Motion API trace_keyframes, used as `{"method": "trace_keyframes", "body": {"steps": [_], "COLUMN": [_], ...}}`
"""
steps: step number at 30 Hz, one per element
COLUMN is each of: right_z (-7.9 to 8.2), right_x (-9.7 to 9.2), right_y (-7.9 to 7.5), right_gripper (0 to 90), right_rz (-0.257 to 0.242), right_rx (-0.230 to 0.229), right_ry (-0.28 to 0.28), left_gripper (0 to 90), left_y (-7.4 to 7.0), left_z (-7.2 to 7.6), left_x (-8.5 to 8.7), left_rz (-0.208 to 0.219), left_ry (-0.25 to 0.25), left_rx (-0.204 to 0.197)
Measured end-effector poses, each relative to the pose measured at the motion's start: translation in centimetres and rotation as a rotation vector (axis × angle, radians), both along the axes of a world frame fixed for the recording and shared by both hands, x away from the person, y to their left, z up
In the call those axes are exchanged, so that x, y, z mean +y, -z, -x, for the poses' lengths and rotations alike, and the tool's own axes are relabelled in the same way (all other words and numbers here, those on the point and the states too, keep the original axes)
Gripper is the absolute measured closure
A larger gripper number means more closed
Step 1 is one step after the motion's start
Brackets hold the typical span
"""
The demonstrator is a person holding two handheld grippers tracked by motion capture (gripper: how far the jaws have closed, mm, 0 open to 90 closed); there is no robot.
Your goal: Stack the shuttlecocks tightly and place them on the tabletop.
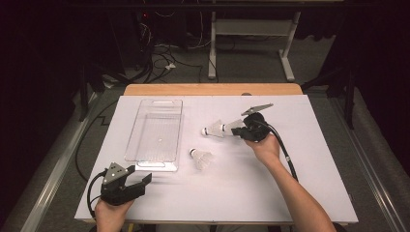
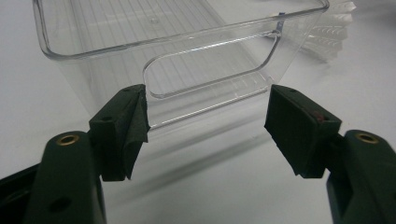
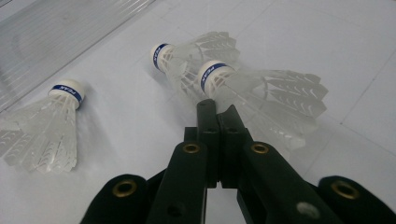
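A: What's hard to make out here?

B: In the right gripper view, the right tongs [image 3: 218, 112] have their jaws pressed together, with their tips against the feather skirt of the nearest shuttlecock [image 3: 261, 93]. Whether a feather is nipped between them I cannot tell; the tips cover that spot. From the high view this shuttlecock [image 1: 235, 125] is half hidden by the gripper and the hand [image 1: 265, 147].

A: Anything cut off?

B: The clear plastic tray [image 2: 93, 46] runs out of the top of the left gripper view, and a bit of white feather shows through its far corner, blurred by the ribbed wall.

A: How do the shuttlecocks look?

B: White feathers, white cork heads with a blue band; the lettering is too small to read surely. All lie on their sides on the white bench [image 1: 309, 193].

A: How many?

B: Three. One at the right tongs, a second shuttlecock [image 1: 213, 129] just beside it and overlapping its feathers, a third shuttlecock [image 1: 201, 158] apart, nearer the person, just beside the tray's [image 1: 145, 159] right wall. One tray, two grippers.

A: And the left tongs?

B: The left tongs [image 1: 140, 178] are spread wide, holding nothing, near the tray's cut-out handle [image 2: 210, 70].
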State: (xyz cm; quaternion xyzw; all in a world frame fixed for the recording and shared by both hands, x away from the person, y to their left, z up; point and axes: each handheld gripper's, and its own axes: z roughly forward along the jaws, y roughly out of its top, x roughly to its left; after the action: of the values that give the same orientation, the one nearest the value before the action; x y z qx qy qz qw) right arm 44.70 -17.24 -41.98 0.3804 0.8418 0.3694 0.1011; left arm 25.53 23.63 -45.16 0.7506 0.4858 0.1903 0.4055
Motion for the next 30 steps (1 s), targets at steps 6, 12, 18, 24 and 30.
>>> {"method": "trace_keyframes", "body": {"steps": [6, 12, 18, 24, 30], "right_z": [-0.1, -0.2, -0.3, -0.3, -0.3], "right_x": [0.4, 0.7, 1.2, 1.4, 1.8], "right_y": [0.2, 0.1, 0.1, 0.2, 0.5], "right_gripper": [90.0, 90.0, 90.0, 90.0, 90.0], "right_rz": [0.002, -0.009, -0.010, -0.008, -0.006], "right_rx": [0.003, 0.012, 0.017, 0.024, 0.022], "right_ry": [-0.014, -0.020, -0.031, -0.040, -0.057], "left_gripper": [31.0, 31.0, 31.0, 31.1, 31.2], "left_y": [0.0, 0.0, 0.0, 0.0, 0.0], "left_z": [0.0, 0.0, 0.0, 0.0, 0.1], "left_x": [0.0, 0.0, 0.0, 0.0, 0.0], "left_rz": [0.001, -0.001, 0.002, 0.003, 0.003], "left_ry": [0.000, 0.004, 0.003, 0.004, 0.003], "left_rx": [0.000, 0.003, 0.002, -0.001, -0.004]}}
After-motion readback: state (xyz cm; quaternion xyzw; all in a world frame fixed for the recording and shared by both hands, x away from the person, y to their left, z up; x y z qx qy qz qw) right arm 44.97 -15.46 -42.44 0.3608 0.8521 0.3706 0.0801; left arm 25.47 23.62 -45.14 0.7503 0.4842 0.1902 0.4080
